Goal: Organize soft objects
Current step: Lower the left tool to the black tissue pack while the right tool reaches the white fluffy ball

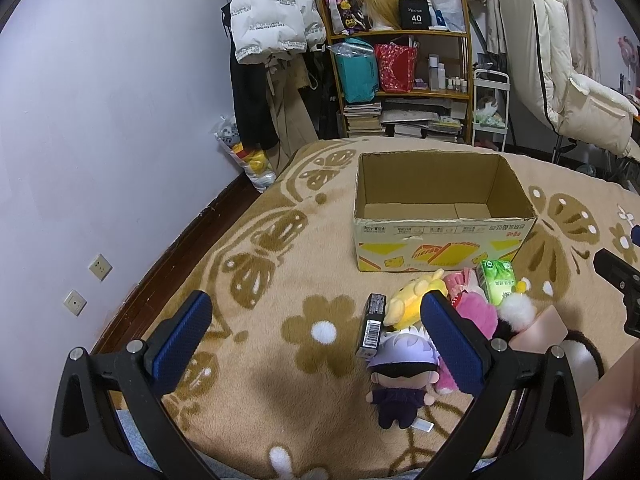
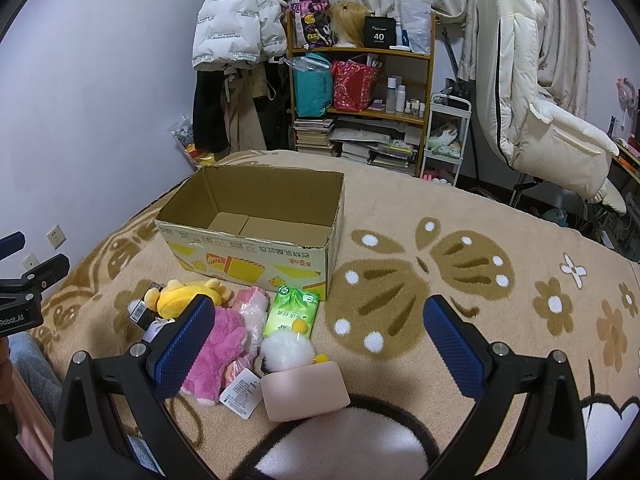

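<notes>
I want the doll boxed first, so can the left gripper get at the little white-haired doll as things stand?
Probably yes. The left gripper is open, and the white-haired doll lies uncovered on the blanket just ahead, though a small black box touches its head.

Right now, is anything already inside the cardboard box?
No, the cardboard box shows only its bare bottom, and the toys still lie on the blanket in front.

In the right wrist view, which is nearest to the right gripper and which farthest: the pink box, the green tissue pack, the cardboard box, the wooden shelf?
From the right gripper:
1. Pink box, just below the fingers, left of centre.
2. Green tissue pack, beyond it on the blanket.
3. Cardboard box, farther back, left.
4. Wooden shelf, against the far wall.
</notes>
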Available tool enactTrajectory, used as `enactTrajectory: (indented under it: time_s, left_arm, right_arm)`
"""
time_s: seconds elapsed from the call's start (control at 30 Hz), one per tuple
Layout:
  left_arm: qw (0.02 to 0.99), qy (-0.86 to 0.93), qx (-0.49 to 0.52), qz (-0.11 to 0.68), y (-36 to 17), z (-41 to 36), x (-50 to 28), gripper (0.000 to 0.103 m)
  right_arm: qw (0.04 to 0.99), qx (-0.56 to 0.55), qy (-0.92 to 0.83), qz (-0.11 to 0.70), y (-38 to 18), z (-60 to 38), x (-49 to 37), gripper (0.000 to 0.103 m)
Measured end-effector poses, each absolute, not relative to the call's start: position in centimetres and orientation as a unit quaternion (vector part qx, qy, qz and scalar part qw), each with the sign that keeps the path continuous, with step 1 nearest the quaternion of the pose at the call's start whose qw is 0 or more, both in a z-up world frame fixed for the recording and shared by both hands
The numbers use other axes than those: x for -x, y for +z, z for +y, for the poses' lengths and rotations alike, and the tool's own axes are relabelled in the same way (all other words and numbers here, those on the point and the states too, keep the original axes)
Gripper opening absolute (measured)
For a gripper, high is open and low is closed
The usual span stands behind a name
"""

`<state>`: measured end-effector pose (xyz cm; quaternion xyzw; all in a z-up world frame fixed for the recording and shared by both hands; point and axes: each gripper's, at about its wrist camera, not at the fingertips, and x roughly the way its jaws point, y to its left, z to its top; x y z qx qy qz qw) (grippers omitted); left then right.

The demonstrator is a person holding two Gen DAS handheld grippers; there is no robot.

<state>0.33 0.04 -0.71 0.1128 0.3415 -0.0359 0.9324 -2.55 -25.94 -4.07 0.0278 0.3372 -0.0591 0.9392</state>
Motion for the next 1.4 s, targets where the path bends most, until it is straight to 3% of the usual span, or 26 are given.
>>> enactTrajectory:
  time_s: [0.4,0.8,1.13,1.4]
  left_arm:
    - [0.92,-0.038,-0.08,0.382,-1.2,0.8,-1.3,0.103]
    - [0.874,-0.048,-0.076,0.478,-4.6,-0.1,-4.9,0.103]
    - [0.843,-0.062,-0.075,0.529,-7.6,-2.1,-7.4,0.103]
    - [0.826,-0.064,-0.079,0.554,-9.0,-2.7,-8.3,0.103]
  right_arm:
    - [0.93,-0.026,-0.051,0.364,-5.5,-25.5,1.8,0.103]
    - [0.886,-0.046,-0.041,0.459,-7.9,-26.1,-1.9,0.103]
    - [0.842,-0.16,-0.025,0.514,-11.6,-29.1,-5.2,0.103]
    - [0.818,-0.191,-0.015,0.542,-13.3,-29.6,-6.8,0.103]
